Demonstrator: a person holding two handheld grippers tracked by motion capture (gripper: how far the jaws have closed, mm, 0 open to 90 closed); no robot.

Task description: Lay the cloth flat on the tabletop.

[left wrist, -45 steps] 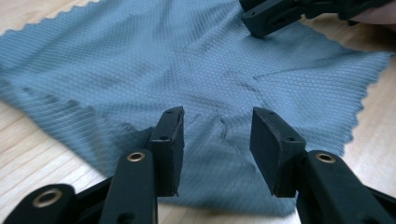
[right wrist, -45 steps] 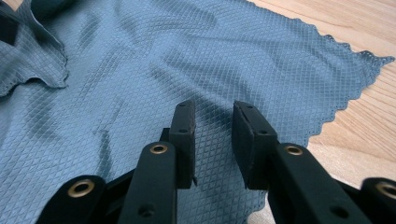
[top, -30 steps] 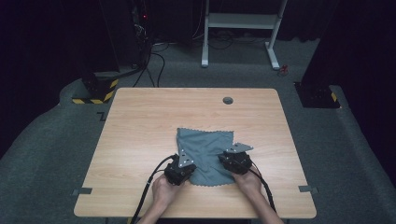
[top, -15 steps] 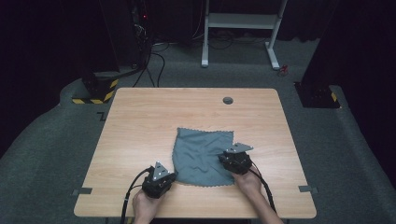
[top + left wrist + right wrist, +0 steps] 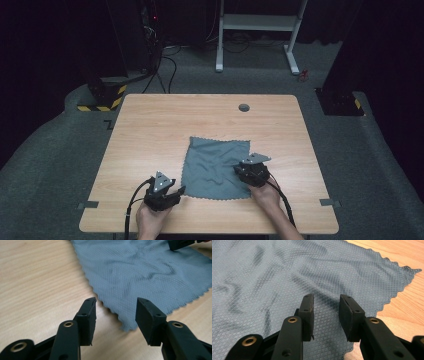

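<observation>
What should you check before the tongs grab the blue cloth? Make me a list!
1. Left tongs open: ok, jaws wide apart.
2. Left tongs lined up with the cloth: ok, its near corner lies between the jaws.
3. Right tongs open: ok, a gap shows between the jaws.
4. Right tongs over the cloth: ok, fabric lies under both jaws.
5. Cloth flat: not ok, soft wrinkles run across it.
6. Right tongs touching the cloth: cannot tell.
</observation>
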